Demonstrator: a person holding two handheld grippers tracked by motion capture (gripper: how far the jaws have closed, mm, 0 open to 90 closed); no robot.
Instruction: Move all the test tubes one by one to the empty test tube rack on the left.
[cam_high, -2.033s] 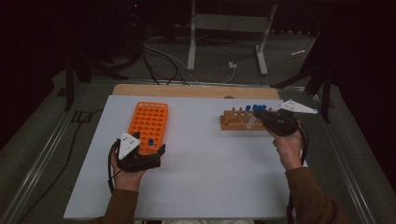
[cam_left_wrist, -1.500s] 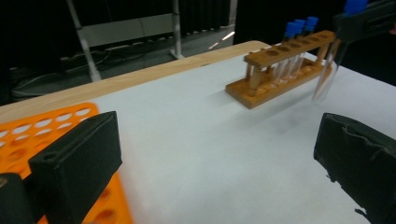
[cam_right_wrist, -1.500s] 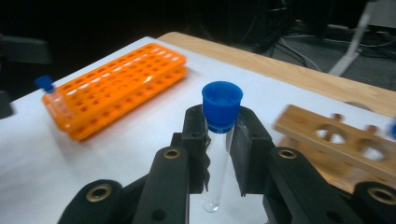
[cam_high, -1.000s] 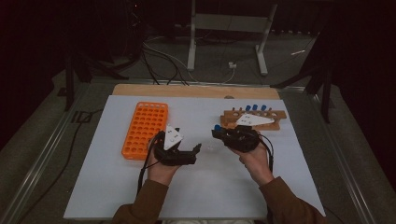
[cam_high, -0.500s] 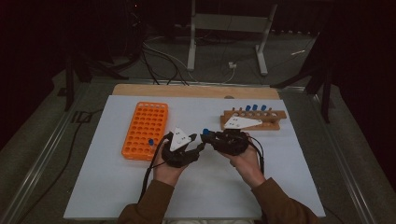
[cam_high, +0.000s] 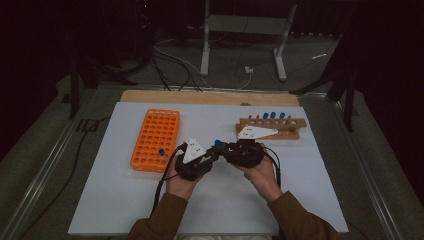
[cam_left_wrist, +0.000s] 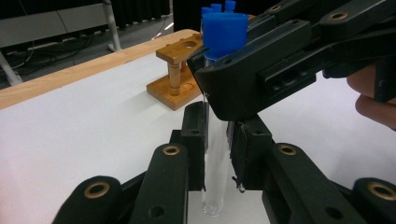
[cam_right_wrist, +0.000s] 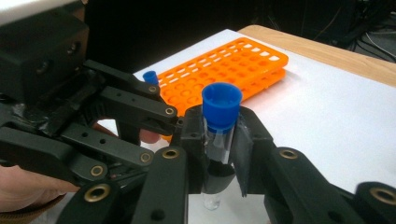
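I had both grippers clamped on one blue-capped tube (cam_left_wrist: 215, 140): right gripper (cam_right_wrist: 219, 140) just under its cap, left gripper (cam_left_wrist: 217, 144), jaws just closed, lower down, above the white surface (cam_high: 225, 200).

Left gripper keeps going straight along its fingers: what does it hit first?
Probably the right gripper's fingers, just ahead, shut on the same test tube the left gripper has just closed on.
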